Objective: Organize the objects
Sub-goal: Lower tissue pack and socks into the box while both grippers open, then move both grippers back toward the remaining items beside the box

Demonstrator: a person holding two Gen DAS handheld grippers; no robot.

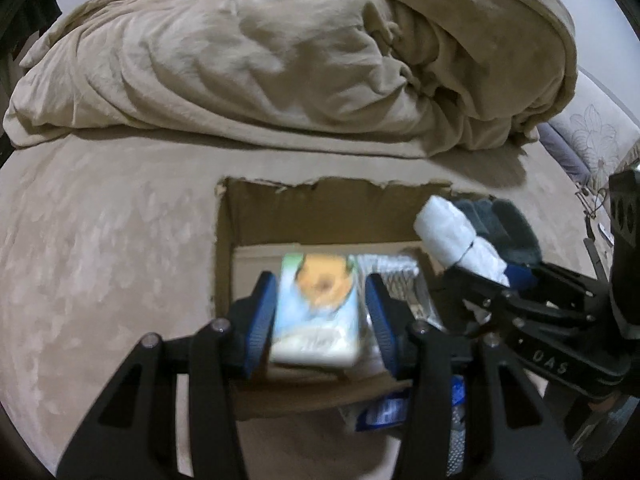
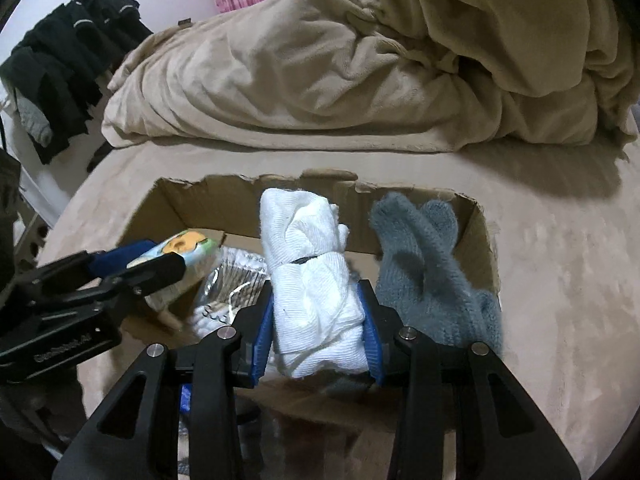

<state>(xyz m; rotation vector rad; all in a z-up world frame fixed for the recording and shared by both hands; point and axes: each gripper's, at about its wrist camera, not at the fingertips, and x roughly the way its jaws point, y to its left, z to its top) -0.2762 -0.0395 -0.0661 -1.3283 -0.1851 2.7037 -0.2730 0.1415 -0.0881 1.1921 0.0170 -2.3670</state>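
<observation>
White letters "UAS" on black right gripper body [image 1: 550, 362], other print blurred beyond reading

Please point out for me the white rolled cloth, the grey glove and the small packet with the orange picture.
white rolled cloth [image 2: 316, 304]: right wrist view, its middle between the pads.
grey glove [image 2: 424, 264]: right wrist view, the palm.
small packet [image 1: 316, 312]: left wrist view, its printed front.

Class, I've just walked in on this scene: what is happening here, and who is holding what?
A person with two handheld grippers is packing a cardboard box on a bed. The left gripper holds a small tissue pack over it; the right gripper holds a rolled white cloth. A grey glove lies inside the box.
</observation>
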